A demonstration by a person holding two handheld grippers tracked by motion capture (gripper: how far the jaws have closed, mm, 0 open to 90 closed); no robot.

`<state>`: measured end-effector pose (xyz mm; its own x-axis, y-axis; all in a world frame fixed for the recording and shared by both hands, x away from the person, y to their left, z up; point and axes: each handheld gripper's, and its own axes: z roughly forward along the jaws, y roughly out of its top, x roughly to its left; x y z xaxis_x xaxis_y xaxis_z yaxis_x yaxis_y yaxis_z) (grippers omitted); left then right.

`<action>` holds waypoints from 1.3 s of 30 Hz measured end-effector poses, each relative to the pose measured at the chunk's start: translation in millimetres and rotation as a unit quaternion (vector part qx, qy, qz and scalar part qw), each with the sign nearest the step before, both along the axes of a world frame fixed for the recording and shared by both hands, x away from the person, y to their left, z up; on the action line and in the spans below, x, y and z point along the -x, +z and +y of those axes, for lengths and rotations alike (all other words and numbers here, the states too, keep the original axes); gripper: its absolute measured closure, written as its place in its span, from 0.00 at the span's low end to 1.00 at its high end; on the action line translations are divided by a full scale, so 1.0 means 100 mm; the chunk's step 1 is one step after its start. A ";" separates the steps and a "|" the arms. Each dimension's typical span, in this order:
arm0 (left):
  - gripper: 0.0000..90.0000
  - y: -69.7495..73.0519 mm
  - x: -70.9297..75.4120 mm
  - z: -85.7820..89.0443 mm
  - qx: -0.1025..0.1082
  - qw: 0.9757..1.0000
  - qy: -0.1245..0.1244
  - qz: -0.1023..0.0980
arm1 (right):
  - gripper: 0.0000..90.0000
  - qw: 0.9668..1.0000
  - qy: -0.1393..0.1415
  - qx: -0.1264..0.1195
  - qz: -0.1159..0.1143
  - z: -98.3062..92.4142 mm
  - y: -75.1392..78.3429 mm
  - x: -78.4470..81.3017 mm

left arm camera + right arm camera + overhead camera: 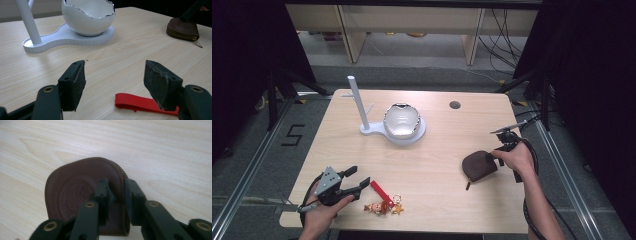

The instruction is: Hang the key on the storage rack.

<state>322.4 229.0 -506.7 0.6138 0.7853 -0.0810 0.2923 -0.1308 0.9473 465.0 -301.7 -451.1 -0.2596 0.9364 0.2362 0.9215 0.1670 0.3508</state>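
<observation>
Pouch (82, 195), brown leather with a zip, lies flat on the table's (437, 165) right side; the right gripper (116, 195) has its jaws nearly together over the zipped edge, though whether they pinch it cannot be told. With so thin a bite, the pouch could slip free or merely slide across the wood if lifted. The left gripper (113, 82) rests with jaws spread beside the red strap (140, 103) of a keychain; a careless closing could snag it.
</observation>
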 end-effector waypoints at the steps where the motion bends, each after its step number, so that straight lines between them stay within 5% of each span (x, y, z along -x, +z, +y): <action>1: 0.37 0.00 0.00 0.00 -0.001 1.000 -0.002 0.000 | 0.88 1.000 0.003 0.014 -0.002 0.00 0.04 0.02; 16: 0.37 0.00 0.01 0.01 -0.003 1.000 0.001 0.002 | 0.96 0.998 0.046 0.016 -0.046 0.21 0.36 0.15; 17: 0.37 0.00 0.01 0.01 -0.003 1.000 0.002 0.001 | 0.97 0.995 0.067 0.018 -0.074 0.24 0.42 0.18; 20: 0.37 0.00 0.01 0.01 -0.003 1.000 0.002 0.002 | 0.97 0.994 0.066 0.017 -0.086 0.27 0.47 0.20; 21: 0.37 0.00 0.01 0.01 -0.003 1.000 0.002 0.002 | 0.98 0.991 0.073 0.030 -0.109 0.29 0.52 0.23; 30: 0.37 -0.01 0.01 0.02 -0.001 1.000 0.002 0.001 | 0.98 0.984 0.092 0.015 -0.151 0.42 0.66 0.29; 36: 0.37 -0.01 0.00 0.02 0.005 1.000 -0.001 -0.001 | 0.98 0.978 0.086 0.035 -0.184 0.50 0.80 0.33; 37: 0.37 -0.02 0.00 0.02 0.006 1.000 -0.001 -0.002 | 0.98 0.976 0.091 0.035 -0.197 0.51 0.81 0.33; 39: 0.37 -0.01 0.01 0.02 0.007 1.000 0.000 -0.001 | 0.98 0.977 0.081 0.029 -0.195 0.55 0.85 0.35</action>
